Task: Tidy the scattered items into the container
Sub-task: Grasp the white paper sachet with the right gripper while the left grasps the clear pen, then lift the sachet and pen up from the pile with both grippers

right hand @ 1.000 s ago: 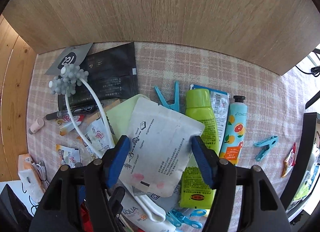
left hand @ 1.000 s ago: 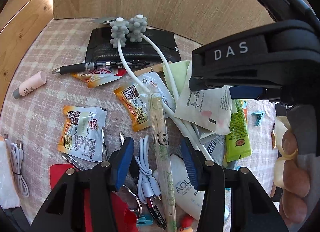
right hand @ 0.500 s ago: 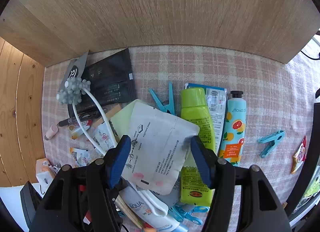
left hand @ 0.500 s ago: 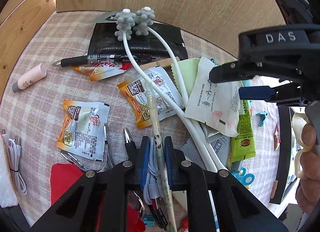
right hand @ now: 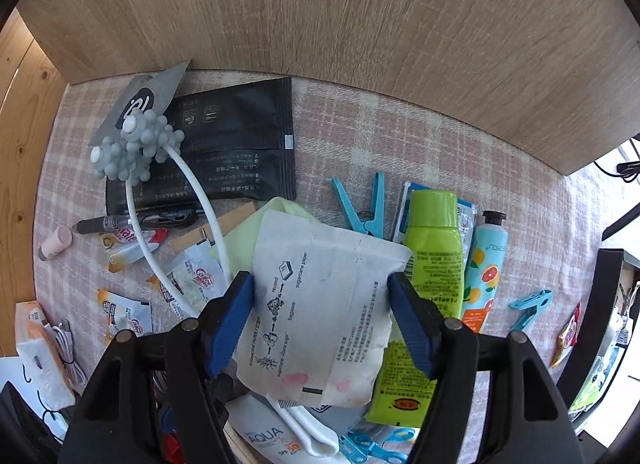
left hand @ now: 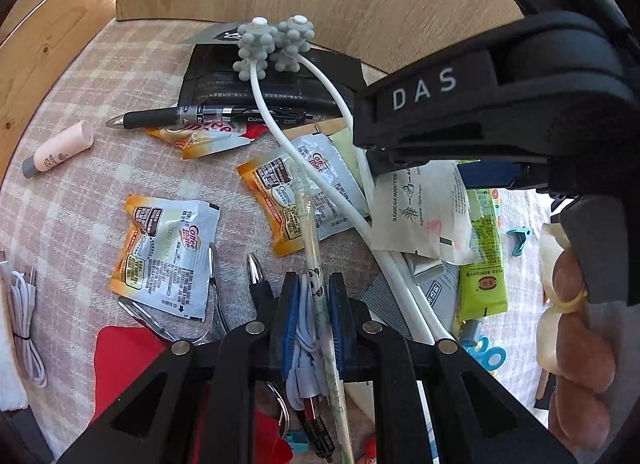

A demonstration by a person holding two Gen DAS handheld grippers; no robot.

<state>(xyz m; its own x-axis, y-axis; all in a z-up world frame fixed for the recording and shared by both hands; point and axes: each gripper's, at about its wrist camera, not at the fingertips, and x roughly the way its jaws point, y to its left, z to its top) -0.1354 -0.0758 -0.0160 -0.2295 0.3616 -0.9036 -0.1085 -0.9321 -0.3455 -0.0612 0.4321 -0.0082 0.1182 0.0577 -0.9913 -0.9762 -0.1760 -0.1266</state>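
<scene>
My left gripper [left hand: 314, 292] is shut on a coiled white cable [left hand: 304, 328] and a clear-wrapped stick with a panda print [left hand: 308, 224], both pinched between its blue pads above the checked cloth. My right gripper [right hand: 320, 304] points straight down. Its jaws are opening, and a white paper packet [right hand: 320, 328] still spans from pad to pad and is carried with it. That packet [left hand: 420, 208] hangs under the right gripper in the left wrist view. No container is clearly in view.
A grey-knobbed white massager [right hand: 132, 152] lies over a black pouch [right hand: 224, 152]. A pen [left hand: 180, 116], creamer sachets [left hand: 168, 256], a pink tube [left hand: 60, 148], a green bottle [right hand: 432, 232], a hand cream tube [right hand: 486, 264] and blue pegs [right hand: 364, 204] lie scattered. A wooden panel [right hand: 360, 24] bounds the far side.
My left jaws closed from wide open onto the cable and the panda stick. The right gripper shifted sideways over the pile, and the paper packet stayed between its jaws.
</scene>
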